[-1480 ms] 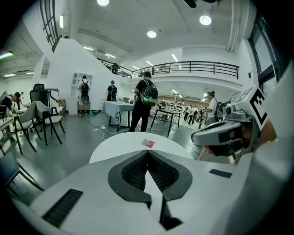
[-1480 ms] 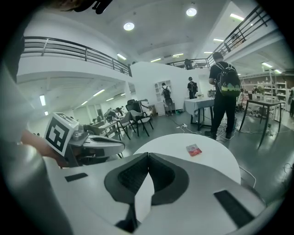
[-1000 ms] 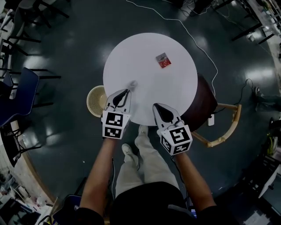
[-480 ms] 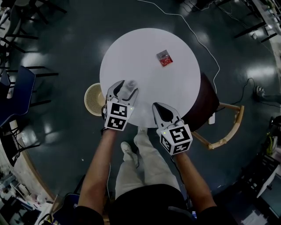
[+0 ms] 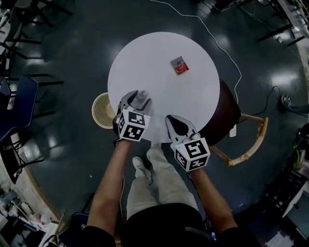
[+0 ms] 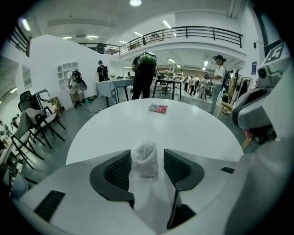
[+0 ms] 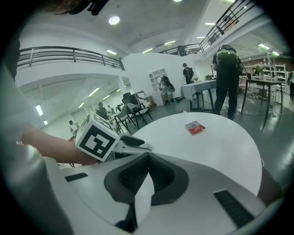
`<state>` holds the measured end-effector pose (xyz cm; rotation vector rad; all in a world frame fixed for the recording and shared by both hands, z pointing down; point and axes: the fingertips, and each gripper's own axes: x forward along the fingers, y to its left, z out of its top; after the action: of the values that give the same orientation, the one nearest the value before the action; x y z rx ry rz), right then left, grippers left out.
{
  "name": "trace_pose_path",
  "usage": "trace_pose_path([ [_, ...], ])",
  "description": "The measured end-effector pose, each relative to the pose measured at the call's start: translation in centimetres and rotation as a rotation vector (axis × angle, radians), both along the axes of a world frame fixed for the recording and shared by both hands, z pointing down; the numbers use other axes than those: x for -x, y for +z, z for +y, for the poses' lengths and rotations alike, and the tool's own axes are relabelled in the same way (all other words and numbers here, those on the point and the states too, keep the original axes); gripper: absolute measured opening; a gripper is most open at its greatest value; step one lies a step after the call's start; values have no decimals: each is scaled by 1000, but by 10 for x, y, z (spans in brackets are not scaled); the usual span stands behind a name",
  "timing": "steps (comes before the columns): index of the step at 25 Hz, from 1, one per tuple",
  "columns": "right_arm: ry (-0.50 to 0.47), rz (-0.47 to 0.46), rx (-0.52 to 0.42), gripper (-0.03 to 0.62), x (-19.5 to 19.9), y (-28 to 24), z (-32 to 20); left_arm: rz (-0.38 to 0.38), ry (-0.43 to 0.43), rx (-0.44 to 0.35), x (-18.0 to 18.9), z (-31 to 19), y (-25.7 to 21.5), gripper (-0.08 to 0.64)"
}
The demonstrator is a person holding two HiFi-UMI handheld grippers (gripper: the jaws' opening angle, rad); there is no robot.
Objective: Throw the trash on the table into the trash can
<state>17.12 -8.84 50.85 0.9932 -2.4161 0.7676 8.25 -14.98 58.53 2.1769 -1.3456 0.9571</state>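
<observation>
Now the left hand-held gripper (image 5: pixel 135 99), jaws just opened wide, straddles the crumpled plastic (image 6: pixel 145 158) at the surface's (image 5: pixel 159 62) near edge; centre it, then squeeze gently. The right hand-held gripper (image 5: pixel 175 124) is closed, empty.

Large open-plan hall, lab or office type. Indicators: mezzanine railing (image 6: pixel 193 31), ceiling lights (image 6: pixel 135 2), desks (image 6: pixel 115 85) with standing people (image 6: pixel 144 73), office chairs (image 6: pixel 39 120), polished dark floor (image 5: pixel 72 48) with loose cable (image 5: pixel 217 42), round table (image 5: pixel 145 62).
</observation>
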Motion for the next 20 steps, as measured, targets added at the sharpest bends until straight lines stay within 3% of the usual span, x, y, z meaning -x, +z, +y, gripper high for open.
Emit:
trace_pose_path([
  [3, -5, -2, 5, 17, 0, 0, 0, -18, 3, 15, 1, 1, 2, 159],
  [20, -30, -27, 9, 17, 1, 2, 6, 14, -6, 26, -3, 25, -10, 91],
])
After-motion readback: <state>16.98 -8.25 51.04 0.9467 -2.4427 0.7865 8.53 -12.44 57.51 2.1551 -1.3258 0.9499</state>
